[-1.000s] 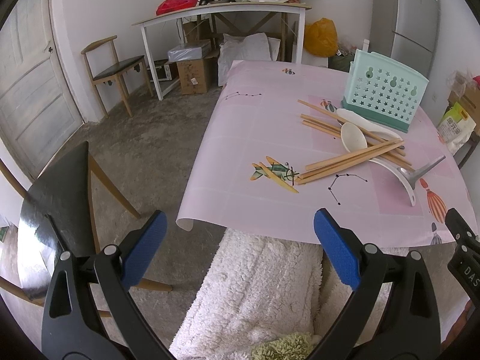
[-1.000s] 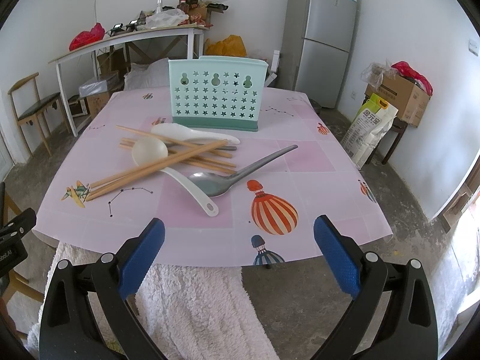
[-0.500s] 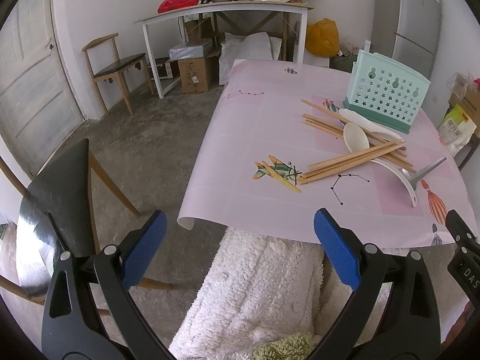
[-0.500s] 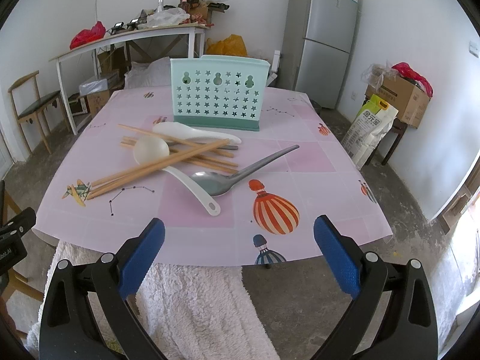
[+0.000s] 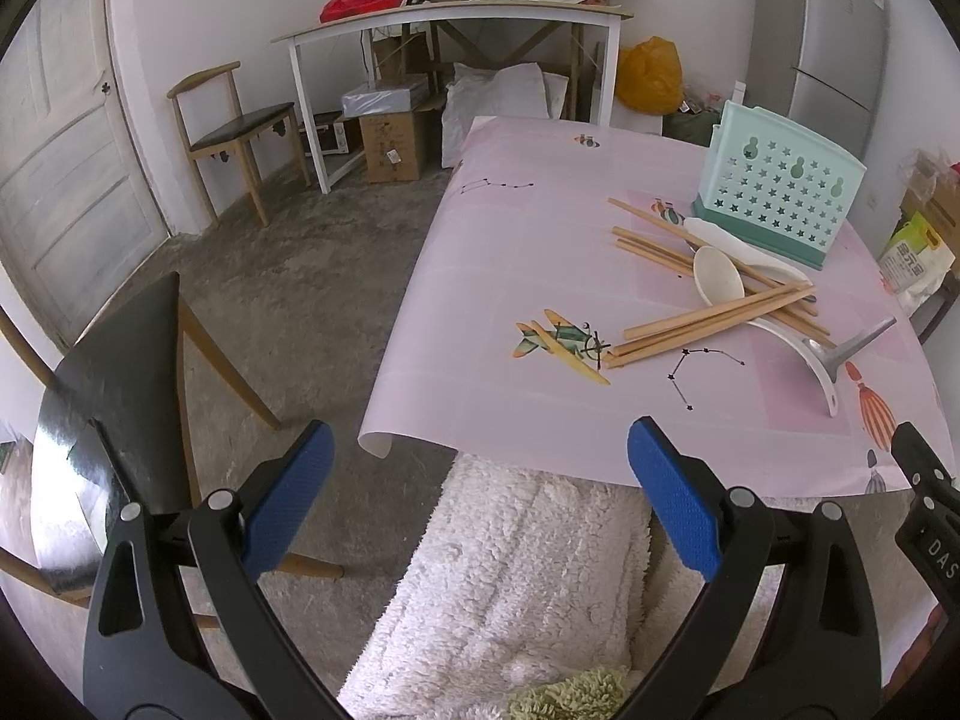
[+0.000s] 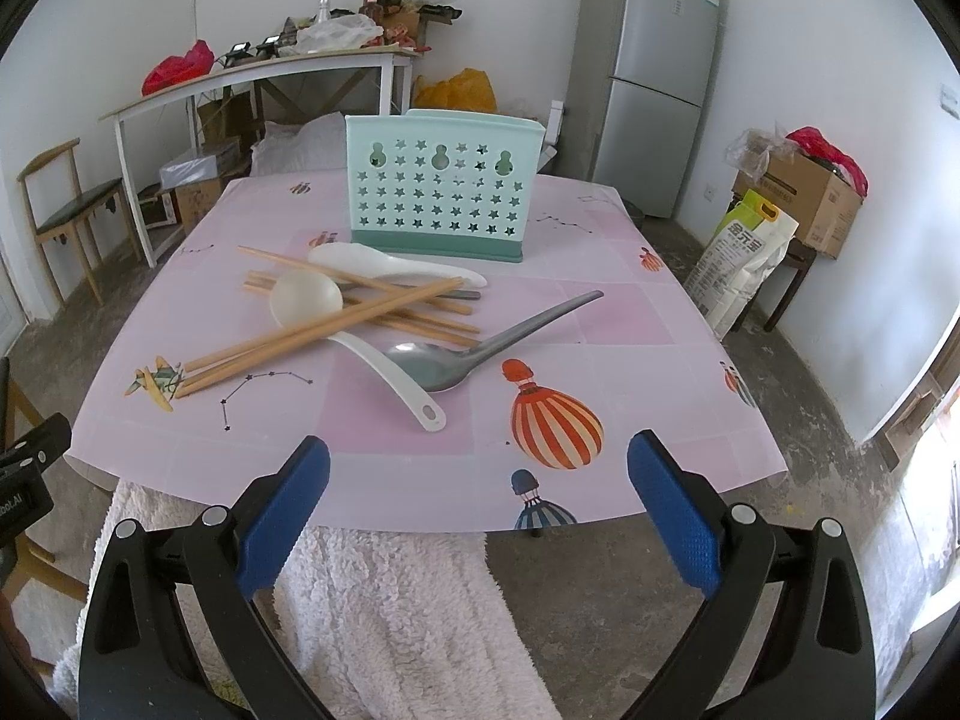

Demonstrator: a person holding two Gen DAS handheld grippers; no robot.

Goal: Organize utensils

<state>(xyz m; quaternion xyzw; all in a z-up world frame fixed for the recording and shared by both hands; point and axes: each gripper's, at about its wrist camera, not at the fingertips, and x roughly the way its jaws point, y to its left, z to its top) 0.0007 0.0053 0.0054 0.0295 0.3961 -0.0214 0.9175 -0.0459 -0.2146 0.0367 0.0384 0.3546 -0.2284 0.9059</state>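
A mint green utensil holder with star holes stands at the far side of the pink table. In front of it lie several wooden chopsticks crossed over two white spoons and a grey metal spoon. My right gripper hangs open just short of the table's near edge, nothing between its blue pads. My left gripper is open too, off the table's near left corner.
White fleece cloth lies below both grippers. A dark chair stands left of the table. Behind are a white work table, a wooden chair, a fridge, boxes and bags.
Both views have crept slightly closer to the table. The utensils have not moved and both grippers stay open.
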